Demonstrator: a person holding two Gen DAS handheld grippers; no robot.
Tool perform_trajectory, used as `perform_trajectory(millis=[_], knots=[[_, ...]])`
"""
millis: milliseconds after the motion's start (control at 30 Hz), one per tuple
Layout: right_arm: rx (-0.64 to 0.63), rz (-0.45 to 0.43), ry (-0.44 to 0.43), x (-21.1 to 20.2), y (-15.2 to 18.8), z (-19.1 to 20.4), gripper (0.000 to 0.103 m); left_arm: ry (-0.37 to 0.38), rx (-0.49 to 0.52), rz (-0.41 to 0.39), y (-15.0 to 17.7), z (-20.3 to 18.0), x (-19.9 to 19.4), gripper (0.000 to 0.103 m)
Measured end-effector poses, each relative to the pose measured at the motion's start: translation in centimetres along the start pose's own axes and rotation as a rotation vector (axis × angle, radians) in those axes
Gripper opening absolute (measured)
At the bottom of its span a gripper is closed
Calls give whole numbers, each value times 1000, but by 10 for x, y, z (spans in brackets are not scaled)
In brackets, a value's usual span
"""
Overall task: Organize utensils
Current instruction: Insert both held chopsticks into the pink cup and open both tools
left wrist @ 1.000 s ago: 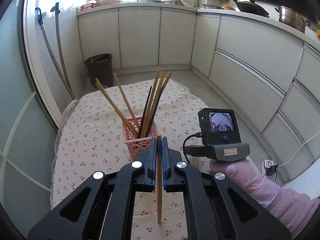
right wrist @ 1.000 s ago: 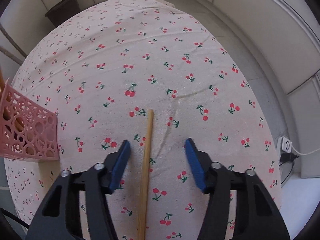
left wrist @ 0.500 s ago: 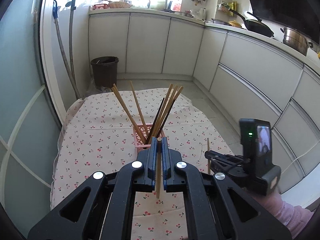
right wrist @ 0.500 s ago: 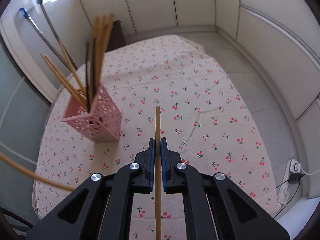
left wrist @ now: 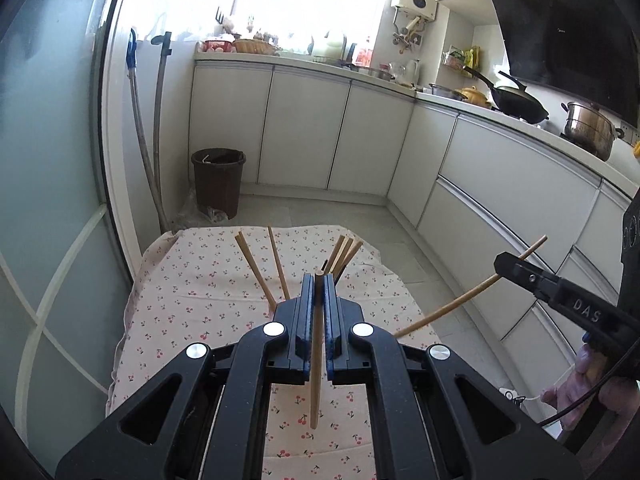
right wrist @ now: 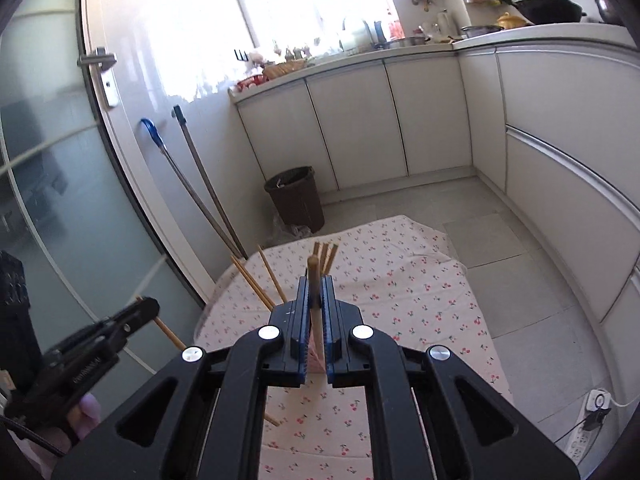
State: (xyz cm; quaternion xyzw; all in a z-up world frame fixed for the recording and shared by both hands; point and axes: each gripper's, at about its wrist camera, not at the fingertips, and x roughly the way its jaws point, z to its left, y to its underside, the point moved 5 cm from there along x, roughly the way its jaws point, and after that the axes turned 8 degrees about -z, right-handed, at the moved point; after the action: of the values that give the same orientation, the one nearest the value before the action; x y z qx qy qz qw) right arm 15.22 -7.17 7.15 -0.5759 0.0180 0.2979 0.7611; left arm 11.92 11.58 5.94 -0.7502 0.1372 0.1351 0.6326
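One wooden chopstick [left wrist: 316,364] was clamped between the closed blue pads of the left gripper [left wrist: 319,280], its lower end hanging above the cherry-print tablecloth [left wrist: 192,292]. A second chopstick [right wrist: 314,300] was pinched in the same way by the right gripper [right wrist: 315,284]; from the left wrist view it was seen slanting out of that tool's tip, well above the cloth. Beyond both tools a bundle of chopsticks [left wrist: 344,254] was fanned out, presumably standing in a holder that was almost wholly hidden behind the gripper bodies; only a sliver of pink was visible between the right gripper's fingers.

The carrying step was judged to be in hand: both sticks were lifted and neither was yet placed. The next move would call for each stick to be brought over the bundle, tipped upright, lowered among the others, and only then released.

The letters "DAS" [left wrist: 587,310] were read on the right tool's finger; further print on the left tool's finger was too blurred to be read.
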Motion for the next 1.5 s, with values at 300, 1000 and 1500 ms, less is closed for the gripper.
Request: perform_trajectory(millis=[300, 1000, 1500], knots=[[55, -88, -60, 4, -54, 8, 6, -32, -26, -102, -53, -3, 11, 4], [138, -44, -58, 73, -53, 7, 6, -160, -322, -67, -54, 84, 47, 37], [150, -11, 17, 134, -26, 12, 10, -174, -327, -29, -47, 85, 53, 46]])
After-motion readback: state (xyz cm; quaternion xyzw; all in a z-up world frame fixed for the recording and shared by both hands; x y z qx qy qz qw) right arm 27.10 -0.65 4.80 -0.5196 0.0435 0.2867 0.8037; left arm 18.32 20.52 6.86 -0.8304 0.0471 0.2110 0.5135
